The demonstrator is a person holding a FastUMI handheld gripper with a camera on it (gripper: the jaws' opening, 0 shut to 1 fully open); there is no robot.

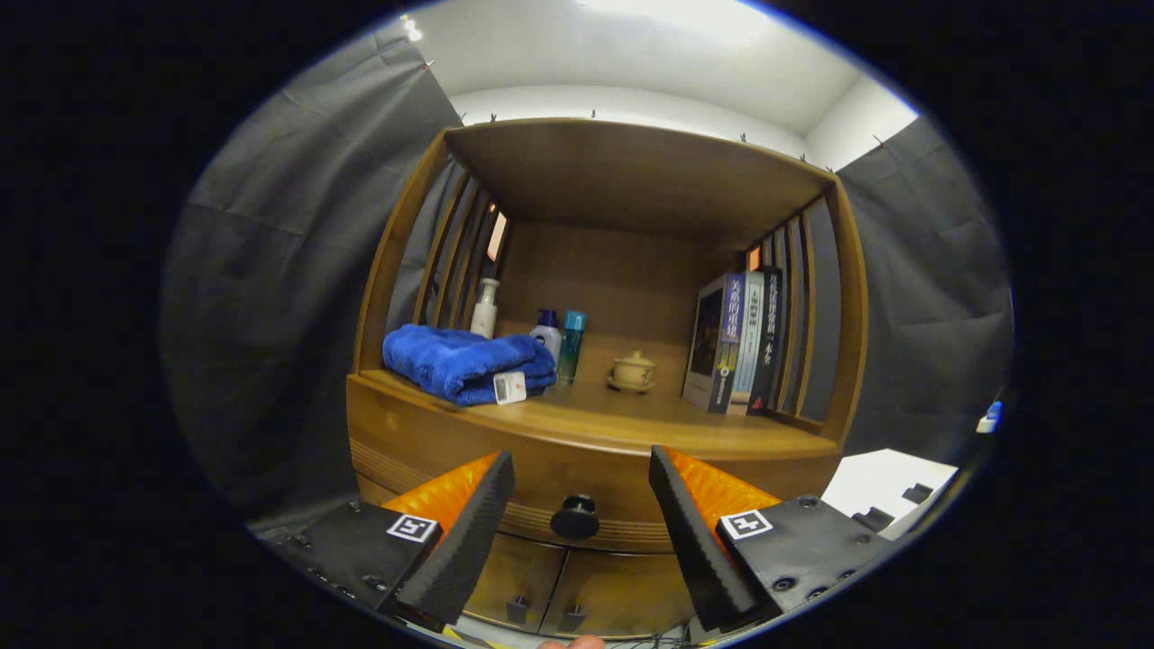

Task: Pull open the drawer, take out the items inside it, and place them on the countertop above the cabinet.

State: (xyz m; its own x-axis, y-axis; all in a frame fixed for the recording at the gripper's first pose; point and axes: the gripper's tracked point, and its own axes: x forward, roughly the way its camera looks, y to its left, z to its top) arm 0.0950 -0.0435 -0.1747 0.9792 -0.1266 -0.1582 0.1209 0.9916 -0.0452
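Note:
A wooden cabinet stands straight ahead. Its drawer [469,455] is closed, and a round dark knob [574,516] sits on the drawer front. My gripper [581,469] is open, and the knob lies between the two fingers, slightly beyond their tips. Neither finger touches the knob. Above the drawer runs the wooden countertop [631,422]. The inside of the drawer is hidden.
On the countertop lie a folded blue towel [460,361] with a small white remote [509,388], a white pump bottle [485,308], two small bottles [561,342], a small lidded cup [632,370] and upright books [737,342]. Two lower doors [577,590] sit beneath the drawer. A white table [888,482] is to the right.

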